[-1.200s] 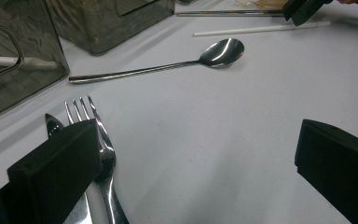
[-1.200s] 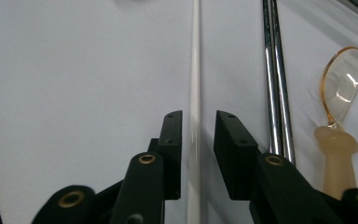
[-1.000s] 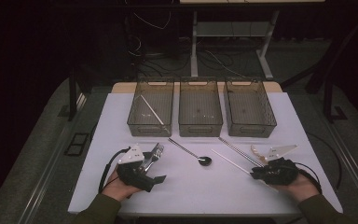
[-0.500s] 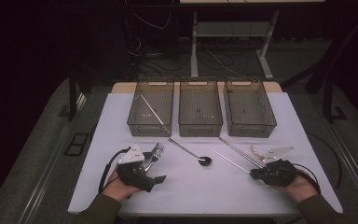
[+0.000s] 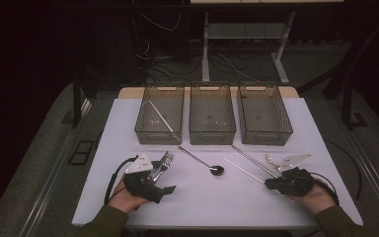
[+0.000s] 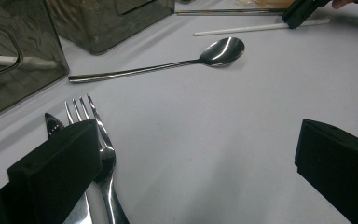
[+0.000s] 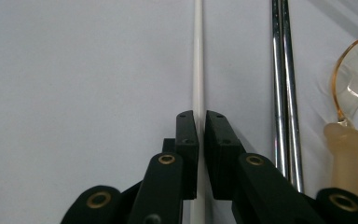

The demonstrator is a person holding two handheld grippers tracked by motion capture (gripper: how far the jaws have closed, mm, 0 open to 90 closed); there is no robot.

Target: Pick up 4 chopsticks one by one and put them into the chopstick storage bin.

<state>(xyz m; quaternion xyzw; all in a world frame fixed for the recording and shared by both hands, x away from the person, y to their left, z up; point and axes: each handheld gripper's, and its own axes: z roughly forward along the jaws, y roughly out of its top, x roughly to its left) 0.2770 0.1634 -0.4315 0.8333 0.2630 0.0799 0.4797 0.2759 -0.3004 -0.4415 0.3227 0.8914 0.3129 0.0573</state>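
- Right gripper (image 7: 201, 122): jaws have just been closing and now pinch the white chopstick (image 7: 197, 56) between the pads; stick runs straight ahead from the jaws, lying flat on the table (image 5: 325, 197).
- In the high view the right gripper (image 5: 271, 183) sits at the near right of the table, chopstick (image 5: 243, 170) angling away to the upper left.
- Left gripper (image 5: 167, 183): jaws wide, nothing held, resting low at the near left; one jaw lies over the fork (image 6: 99, 135), with a knife tip (image 6: 52, 124) just beside it.
- Spoon (image 5: 202, 162) lies between the two hands, untouched. Metal chopsticks (image 7: 283, 84) and an amber plastic spoon (image 7: 352, 98) lie just right of the held stick.
- Three bins at the far side; left bin (image 5: 143, 129) already has a white stick (image 5: 162, 119) leaning in it, middle bin (image 5: 212, 138) and right bin (image 5: 286, 132) look empty.
- Step, as I read it: grasp stage of sorting cutlery, the grip on the chopstick just made, not lifted yet.
- Next move calls for: lift clear without dragging the metal pair, carry to the left bin to join its match, keep the stick from pivoting in the thin pinch, then release inside the bin.
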